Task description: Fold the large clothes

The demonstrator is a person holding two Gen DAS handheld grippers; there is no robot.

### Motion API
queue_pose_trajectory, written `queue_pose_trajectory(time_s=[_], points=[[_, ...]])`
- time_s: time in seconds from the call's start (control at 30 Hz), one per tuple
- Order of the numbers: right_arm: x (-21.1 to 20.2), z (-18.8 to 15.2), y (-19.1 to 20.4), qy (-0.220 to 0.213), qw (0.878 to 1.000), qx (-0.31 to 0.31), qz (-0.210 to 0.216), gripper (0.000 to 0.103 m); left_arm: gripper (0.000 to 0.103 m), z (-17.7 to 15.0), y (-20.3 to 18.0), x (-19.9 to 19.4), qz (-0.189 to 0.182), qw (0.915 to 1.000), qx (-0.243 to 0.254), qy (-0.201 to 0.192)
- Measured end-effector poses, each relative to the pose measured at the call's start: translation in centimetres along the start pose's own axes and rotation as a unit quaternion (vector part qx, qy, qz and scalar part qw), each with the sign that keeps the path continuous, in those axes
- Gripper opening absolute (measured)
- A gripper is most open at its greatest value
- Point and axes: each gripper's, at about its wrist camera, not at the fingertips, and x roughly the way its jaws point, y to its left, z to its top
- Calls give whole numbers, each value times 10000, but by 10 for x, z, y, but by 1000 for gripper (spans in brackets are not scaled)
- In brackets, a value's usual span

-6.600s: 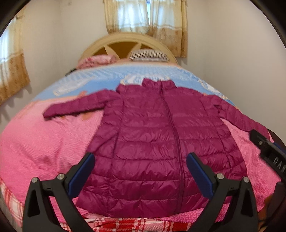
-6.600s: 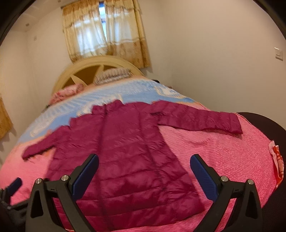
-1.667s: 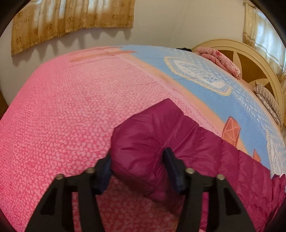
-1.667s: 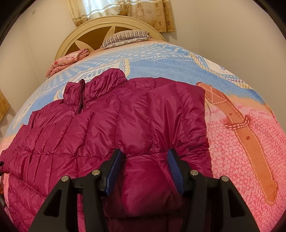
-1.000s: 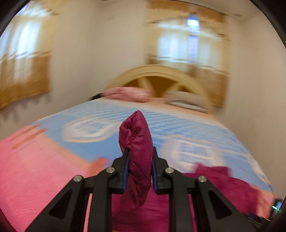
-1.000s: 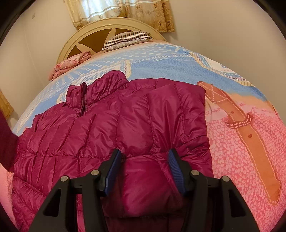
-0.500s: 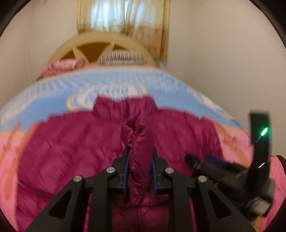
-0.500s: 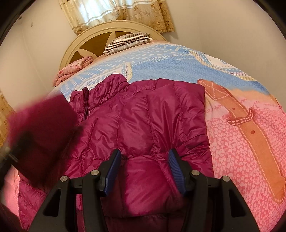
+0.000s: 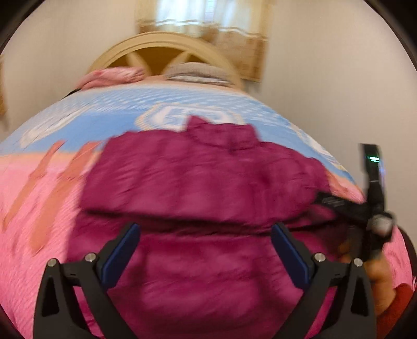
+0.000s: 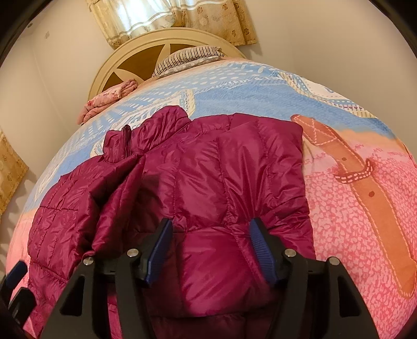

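Left sleeve (image 9: 198, 182) dropped; left gripper (image 9: 206, 250) spread.

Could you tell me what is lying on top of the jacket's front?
Both sleeves are folded across the jacket; the zipper beneath them is covered, visible only at the collar.

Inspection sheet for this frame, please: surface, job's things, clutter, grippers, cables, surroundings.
Surface: bed with a pink and blue patterned cover.
Job's things: magenta puffer jacket lying on the bed, both sleeves folded across its body.
Clutter: striped pillow and pink bundle at the headboard.
Grippers: left gripper open, holding nothing; right gripper with jaws around a folded sleeve, grip unclear.
Cables: nothing seen.
Surroundings: curtains, plain walls.
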Motion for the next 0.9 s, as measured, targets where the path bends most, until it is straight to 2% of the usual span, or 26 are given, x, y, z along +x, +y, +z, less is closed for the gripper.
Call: queue_pose_trajectory(time_s=[0.07,0.13,0.2,0.23,0.3,0.4,0.47,0.57,0.67,0.73,0.83,0.9], points=[[-20,5,-10,-124,9975,555,408,62,103,-6,28,0,175,9992,-358,19],[-47,6,-14,-514,9879,1064,1002,62,103,-12,50,2,478,9972,-574,7],[-58,4,0,-567,9852,1033,1248,65,102,-19,61,10,698,9952,-679,72],[-54,3,10,-429,9873,874,1259,71,102,-21,63,13,694,9948,-733,103],[-37,-2,33,-24,9943,484,950,72,102,-23,62,14,677,9944,-808,94],[-12,-15,55,330,9970,133,683,71,102,-26,57,16,731,9943,-765,100],[-8,-21,64,328,9980,-69,544,33,102,-28,59,18,687,9941,-822,169],[-21,-22,70,199,9980,-195,571,21,102,-29,66,17,505,9929,-1054,206],[-50,-27,73,-4,9970,-432,649,20,102,-30,72,16,406,9922,-1172,145],[-54,-34,68,95,9970,-475,606,20,102,-30,71,17,430,9922,-1163,155],[-36,-47,56,336,9980,-497,202,20,102,-29,66,20,572,9926,-1043,229],[-23,-51,46,429,9981,-350,267,21,102,-28,63,20,631,9931,-945,274]])
